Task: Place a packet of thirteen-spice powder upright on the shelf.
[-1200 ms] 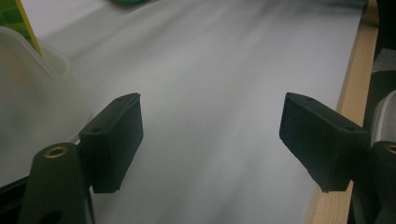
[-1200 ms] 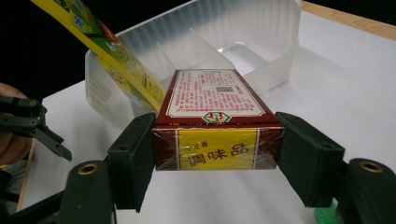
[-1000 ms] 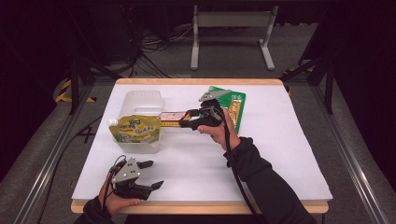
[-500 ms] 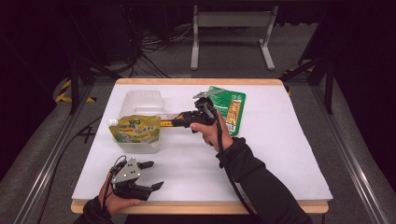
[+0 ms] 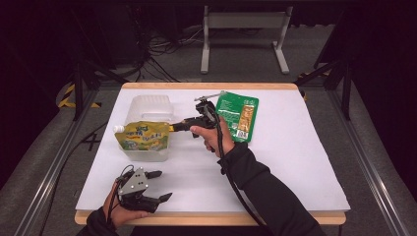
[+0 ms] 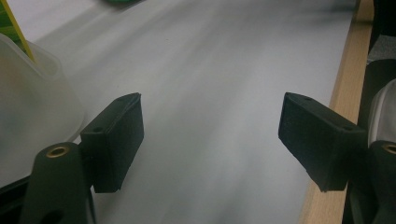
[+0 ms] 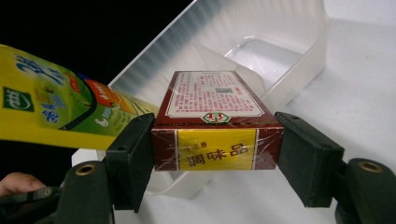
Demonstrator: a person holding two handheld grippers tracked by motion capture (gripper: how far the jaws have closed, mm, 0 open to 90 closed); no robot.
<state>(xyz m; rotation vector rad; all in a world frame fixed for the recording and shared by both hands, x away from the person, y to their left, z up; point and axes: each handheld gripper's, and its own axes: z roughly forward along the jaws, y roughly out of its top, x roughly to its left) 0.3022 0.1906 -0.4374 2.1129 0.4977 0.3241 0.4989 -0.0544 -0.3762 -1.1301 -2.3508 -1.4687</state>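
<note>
The right gripper (image 5: 173, 126) had its two black jaws clamped on the short end of a small dark-red and yellow cardboard box (image 7: 216, 122) wrapped in clear film, one pad pressed against each side. The box was carried level above the near edge of a clear, translucent plastic tub (image 7: 275, 56), its far end reaching out over the tub's hollow. In the high view the gripper pointed left across the white table (image 5: 295, 162), with the box's end (image 5: 170, 128) just visible at the tub (image 5: 150, 105).

A yellow and green spouted drink pouch (image 5: 142, 137) lay slanted across the tub's near part, right beside the held box (in the right gripper view it (image 7: 56, 109) crowded the box's left side and covered part of the tub's rim). A green flat snack packet (image 5: 237, 115) lay on the table behind the right hand, well apart from the tub.

The left gripper (image 5: 152, 186) sat at the table's near edge, its jaws spread wide with nothing between them; its own view showed bare table (image 6: 210, 93) ahead and the tub's rounded wall (image 6: 32, 102) close by one jaw.
</note>
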